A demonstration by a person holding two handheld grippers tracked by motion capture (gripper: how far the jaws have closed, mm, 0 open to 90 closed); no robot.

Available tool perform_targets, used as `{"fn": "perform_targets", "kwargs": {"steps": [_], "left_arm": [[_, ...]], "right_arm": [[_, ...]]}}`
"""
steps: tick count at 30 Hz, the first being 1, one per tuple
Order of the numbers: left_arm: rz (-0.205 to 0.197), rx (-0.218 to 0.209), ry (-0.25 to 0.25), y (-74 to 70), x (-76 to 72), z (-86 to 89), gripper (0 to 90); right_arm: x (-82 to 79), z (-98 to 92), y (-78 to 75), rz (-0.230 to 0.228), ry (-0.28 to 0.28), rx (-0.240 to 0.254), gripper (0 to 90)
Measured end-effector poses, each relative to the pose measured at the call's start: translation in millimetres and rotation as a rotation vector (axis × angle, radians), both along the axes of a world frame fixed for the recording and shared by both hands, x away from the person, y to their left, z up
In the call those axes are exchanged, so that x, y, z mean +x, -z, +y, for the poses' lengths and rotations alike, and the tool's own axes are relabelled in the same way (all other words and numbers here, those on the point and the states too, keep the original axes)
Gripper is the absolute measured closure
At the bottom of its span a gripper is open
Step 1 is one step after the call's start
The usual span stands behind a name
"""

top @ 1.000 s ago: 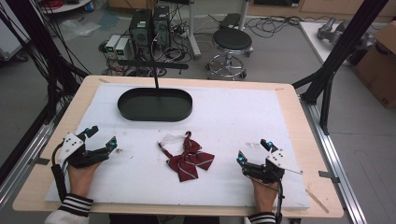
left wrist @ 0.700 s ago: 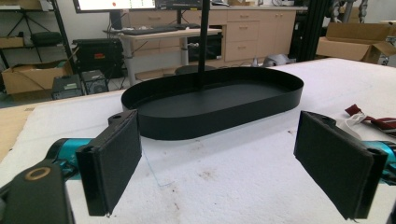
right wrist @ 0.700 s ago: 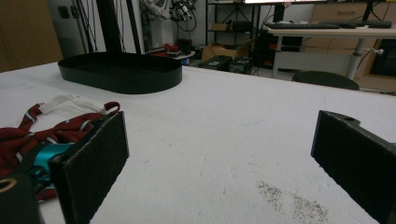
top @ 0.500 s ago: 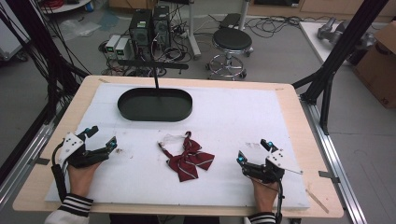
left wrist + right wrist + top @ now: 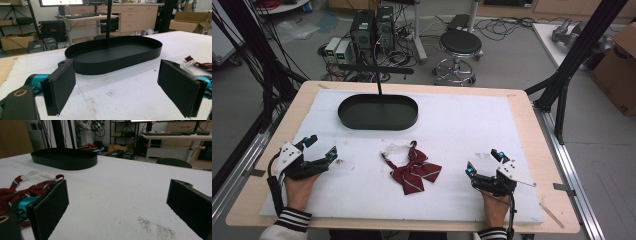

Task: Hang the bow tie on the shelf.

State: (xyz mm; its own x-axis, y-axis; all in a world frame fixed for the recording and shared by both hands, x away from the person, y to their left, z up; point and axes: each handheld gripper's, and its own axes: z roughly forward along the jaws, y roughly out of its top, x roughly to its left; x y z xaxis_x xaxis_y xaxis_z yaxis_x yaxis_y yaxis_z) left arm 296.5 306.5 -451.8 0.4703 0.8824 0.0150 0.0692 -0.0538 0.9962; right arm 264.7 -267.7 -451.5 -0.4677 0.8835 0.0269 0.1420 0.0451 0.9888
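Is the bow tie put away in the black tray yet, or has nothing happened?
Nothing looks done. The red striped bow tie lies flat on the white mat, apart from the black oval tray, which holds nothing. Nothing is in hand: the left gripper and right gripper rest on either side of it, jaws wide open. If the tray is the goal, picking up and carrying are both left.
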Motion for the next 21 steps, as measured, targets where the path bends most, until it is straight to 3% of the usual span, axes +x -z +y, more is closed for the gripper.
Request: {"fn": "perform_targets", "kwargs": {"steps": [16,21], "left_arm": [[0.014,0.019,0.005,-1.0,1.6,-1.6,15.1],[0.028,0.033,0.028,-10.0,2.3,-6.4,15.1]], "right_arm": [[0.1,0.1,0.0,-0.001,0.002,-0.002,3.0],[0.1,-0.1,0.0,0.0,0.0,0.0,3.0]]}}
